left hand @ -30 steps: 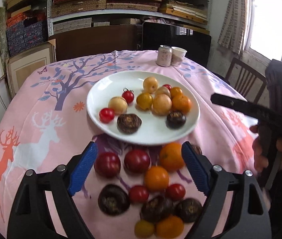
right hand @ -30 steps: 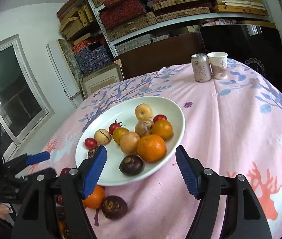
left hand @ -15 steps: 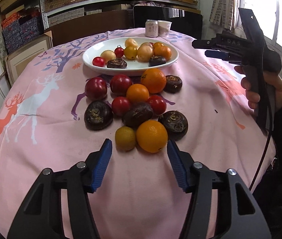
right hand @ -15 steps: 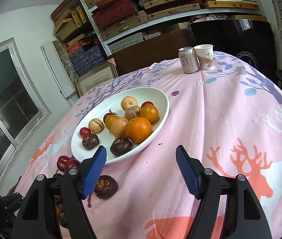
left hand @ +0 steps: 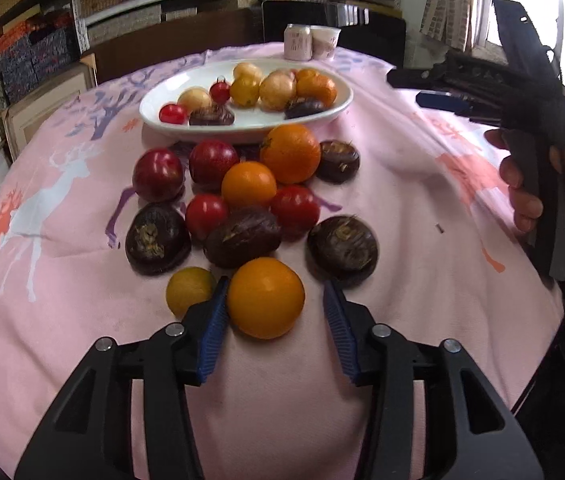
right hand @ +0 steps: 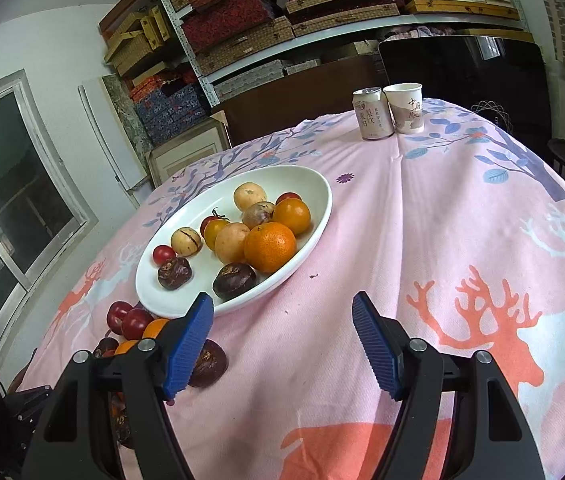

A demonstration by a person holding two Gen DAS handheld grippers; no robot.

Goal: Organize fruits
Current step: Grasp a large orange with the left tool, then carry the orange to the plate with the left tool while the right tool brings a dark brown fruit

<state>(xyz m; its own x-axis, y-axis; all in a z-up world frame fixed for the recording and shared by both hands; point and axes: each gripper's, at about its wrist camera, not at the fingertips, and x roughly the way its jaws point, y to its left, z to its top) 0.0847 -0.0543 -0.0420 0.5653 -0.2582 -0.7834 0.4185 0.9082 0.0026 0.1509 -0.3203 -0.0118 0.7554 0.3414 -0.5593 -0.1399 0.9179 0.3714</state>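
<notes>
Two grippers | my left gripper [left hand: 276, 312]: jaws just closing around nearest orange [left hand: 265, 298], left pad touching, right pad still apart | yellow fruit [left hand: 189, 290] just beside left pad | loose fruits on pink tablecloth [left hand: 402, 184] | white plate [right hand: 314, 184] of fruit beyond | my right gripper [right hand: 282, 338]: open, empty, near plate.

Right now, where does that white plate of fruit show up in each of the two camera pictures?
Left wrist view: the white plate sits upper middle, beyond the loose fruit on the pink tablecloth.
Right wrist view: the white plate lies left of centre, just past the blue fingers.
Shared landmark: the drink can beside the paper cup at the table's far edge.
</notes>
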